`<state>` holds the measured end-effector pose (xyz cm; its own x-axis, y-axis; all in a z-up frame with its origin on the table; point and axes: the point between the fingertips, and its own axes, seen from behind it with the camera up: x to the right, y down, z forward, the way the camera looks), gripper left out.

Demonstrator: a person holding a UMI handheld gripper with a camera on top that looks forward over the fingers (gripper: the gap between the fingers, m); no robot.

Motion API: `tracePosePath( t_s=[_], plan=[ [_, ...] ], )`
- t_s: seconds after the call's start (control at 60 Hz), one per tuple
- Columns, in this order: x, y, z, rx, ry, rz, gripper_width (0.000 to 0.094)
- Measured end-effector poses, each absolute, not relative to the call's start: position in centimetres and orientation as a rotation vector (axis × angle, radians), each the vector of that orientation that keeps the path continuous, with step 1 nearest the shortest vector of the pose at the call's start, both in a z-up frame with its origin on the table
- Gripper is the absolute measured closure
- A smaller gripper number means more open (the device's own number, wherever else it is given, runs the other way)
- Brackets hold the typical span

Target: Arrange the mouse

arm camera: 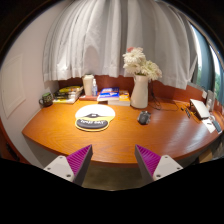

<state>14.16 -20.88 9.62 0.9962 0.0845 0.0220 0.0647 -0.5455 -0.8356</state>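
A small dark mouse [144, 117] lies on the wooden table [120, 140], right of a round dark mouse mat [92, 123] with white lettering. My gripper [113, 160] is well back from both, near the table's front edge. Its two fingers with purple pads [76, 160] stand wide apart and hold nothing. The mouse and the mat are far beyond the fingertips.
A white vase with flowers [140, 88] stands behind the mouse. A white round plate [100, 111] lies behind the mat. Books [68, 95] and a mug [46, 100] are at the back left, a laptop-like item [200, 108] at the right. White curtains hang behind.
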Motion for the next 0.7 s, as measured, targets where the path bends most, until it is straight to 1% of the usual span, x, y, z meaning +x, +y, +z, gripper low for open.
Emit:
tracePosePath(
  t_s=[0.1,0.25,0.433,0.6,0.7],
  plan=[
    [18.5,-19.5,6.2,-2.199,-0.062,-0.016,0.0081],
    [24.2,-15.6,3.4,-2.248,0.022,-0.057,0.0091],
    [28.2,-7.5,2.1,-2.262,0.035,-0.077,0.0102],
    [29.6,0.4,1.1,-2.276,0.014,-0.074,0.0093],
    [29.8,4.5,0.8,-2.286,0.006,-0.055,0.0104]
  ],
)
